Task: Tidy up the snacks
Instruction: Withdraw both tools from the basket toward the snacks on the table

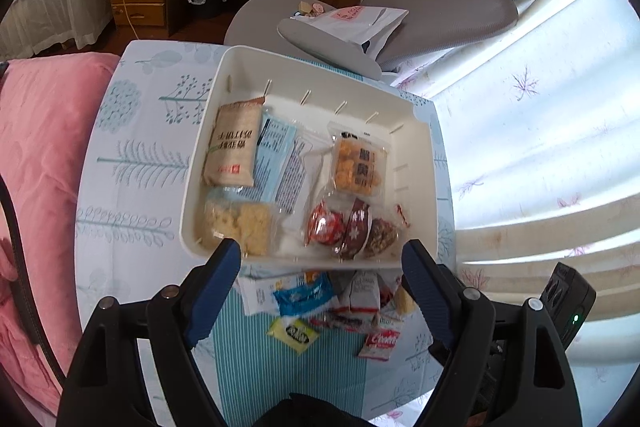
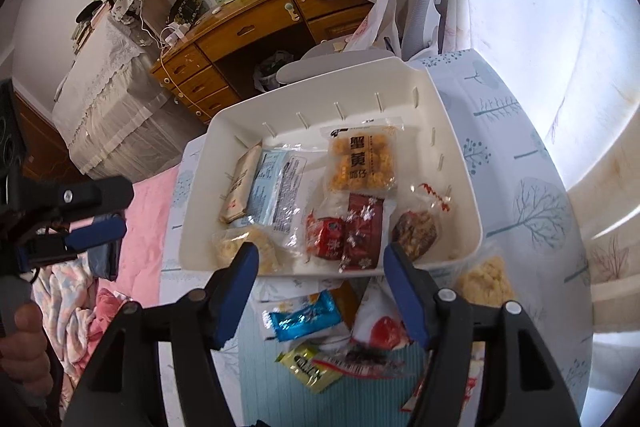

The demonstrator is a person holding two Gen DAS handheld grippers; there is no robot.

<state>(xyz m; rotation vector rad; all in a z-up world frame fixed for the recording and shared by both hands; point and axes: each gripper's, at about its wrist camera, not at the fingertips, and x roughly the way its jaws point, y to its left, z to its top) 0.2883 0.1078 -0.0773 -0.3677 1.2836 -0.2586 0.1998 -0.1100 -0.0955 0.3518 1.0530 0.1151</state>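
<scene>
Held above the near edge of a table (image 1: 132, 187) draped in pale cloth printed with teal trees: left gripper (image 1: 320, 271), black frame, ribbed blue pads (image 1: 212, 287), jaws wide apart and gripping nothing, tilted down toward a white plastic bin (image 1: 416, 147). Same pose for the right gripper (image 2: 318, 273), jaws likewise spread and bare, poised over loose packets at the table's near edge. Visible at the far left of the right wrist view: the left gripper side-on, with a thumb and fingers of the left hand (image 2: 24, 351) wrapped round its handle.

Inside the bin, left to right: a tan paper-look cracker pack (image 1: 232, 143) leaning on the left wall; a pale blue printed sachet (image 1: 276, 159); a clear wrapper of crumbly yellow biscuit (image 1: 240, 223) at the near left corner; a clear bag of orange puffs (image 2: 362, 163) toward the far wall; glossy red foil candies (image 2: 344, 235) by the near wall; a dark nutty cluster in clear film (image 2: 414, 231) toward the near right corner.

Outside, against the bin's near wall: a shiny blue wrapper (image 2: 304, 319), a yellow-green sachet (image 1: 294, 333), a red-and-white packet (image 1: 376, 341), another crumbly yellow block (image 2: 486, 281) at the right.
</scene>
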